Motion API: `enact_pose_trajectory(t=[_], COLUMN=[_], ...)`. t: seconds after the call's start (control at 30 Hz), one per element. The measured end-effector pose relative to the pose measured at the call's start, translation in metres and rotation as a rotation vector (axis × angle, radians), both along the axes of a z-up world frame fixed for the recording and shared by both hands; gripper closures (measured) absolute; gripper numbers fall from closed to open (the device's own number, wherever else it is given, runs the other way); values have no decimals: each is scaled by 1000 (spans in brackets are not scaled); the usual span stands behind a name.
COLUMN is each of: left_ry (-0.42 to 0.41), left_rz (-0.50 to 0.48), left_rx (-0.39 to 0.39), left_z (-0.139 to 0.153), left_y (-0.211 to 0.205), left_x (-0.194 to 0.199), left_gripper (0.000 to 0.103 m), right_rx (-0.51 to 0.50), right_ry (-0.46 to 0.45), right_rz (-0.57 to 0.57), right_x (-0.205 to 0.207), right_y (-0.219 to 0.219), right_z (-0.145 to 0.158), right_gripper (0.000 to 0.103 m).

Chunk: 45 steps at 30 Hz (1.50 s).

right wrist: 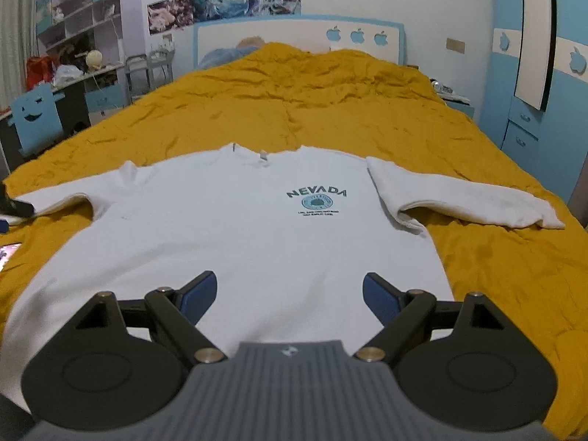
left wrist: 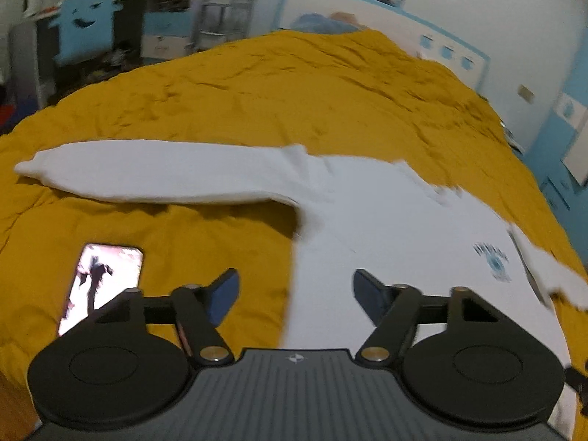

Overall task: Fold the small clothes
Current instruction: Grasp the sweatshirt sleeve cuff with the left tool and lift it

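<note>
Both of our claws stand apart with nothing between the pads. Our left gripper (left wrist: 296, 296) hangs over the left side edge of the white sweatshirt (right wrist: 239, 235), above its hem corner; our right gripper (right wrist: 290, 297) hovers over the lower middle of the body. A lit phone (left wrist: 101, 286) lies on the yellow bedcover (right wrist: 330, 103) just left of the garment. The sweatshirt lies flat, front up, NEVADA print (right wrist: 316, 198) showing, its 2 sleeves spread out sideways: left sleeve (left wrist: 154, 172), right sleeve (right wrist: 466, 198). We judge it soft, light and limp, with thick knit that should pinch easily but drag on the cover. We would take a cuff or shoulder seam, folding each sleeve inward first.
</note>
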<state>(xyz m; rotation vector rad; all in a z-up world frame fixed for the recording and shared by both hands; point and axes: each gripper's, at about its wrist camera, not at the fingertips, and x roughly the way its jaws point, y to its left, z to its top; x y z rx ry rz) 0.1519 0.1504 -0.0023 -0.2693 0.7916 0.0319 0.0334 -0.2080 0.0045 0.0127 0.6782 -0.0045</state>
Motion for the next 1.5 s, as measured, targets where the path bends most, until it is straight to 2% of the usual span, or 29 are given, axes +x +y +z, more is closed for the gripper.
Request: enact_pose_trajectory(t=[0.1,0.23,0.3,0.43,0.57,0.67,0.77,0.8,0.83,0.87,0.9,0.97,1.03,1.13,1.3,1.4,1.5], left_ry=[18,15,-1,-9,0,-47,-90,-100,-111,-120,-124,-119,-120,-151,-201,-228,-294], left_rz=[83,260,352,515,642,647,624,617,613,607,600,600,593,593,573,541,460], left_rx=[-12,-60,-90,-128,-219,-295,-305,-297,-298,-312,-342,-370,-364,-390,-387,-344,-267], left_z=[-5,-8,-11,-24,-44,-59,-65,-66,-69,-72,-75,-82,-84,-79,-64,-46,-12], left_y=[39,111,150,218,268,286,281,278,280,282,285,287,288,291,291,281,256], left_x=[19,35,38,36,29,25,28,30,32,35,39,44,45,42,42,47,60], left_gripper=[27,24,15,14,14,14,20,25,39,48,64,72,83,87,89,90,90], right_rx=[-6,-9,-6,-5,-17,-38,-58,-62,-67,-70,-73,-80,-90,-95,-96,-84,-83], right_ry=[26,48,78,145,173,194,215,215,214,214,214,216,209,179,169,162,160], right_rz=[5,44,66,69,70,80,87,92,97,104,110,115,120,122,122,118,126], right_x=[17,37,47,72,91,103,113,114,116,116,118,119,119,115,114,115,115], right_y=[1,10,16,26,37,47,57,60,64,66,69,73,77,79,79,78,77], right_z=[-7,-13,-16,-24,-29,-34,-37,-37,-37,-36,-36,-35,-34,-29,-27,-25,-25], right_gripper=[21,21,21,21,21,21,21,21,21,21,21,21,21,21,21,21,21])
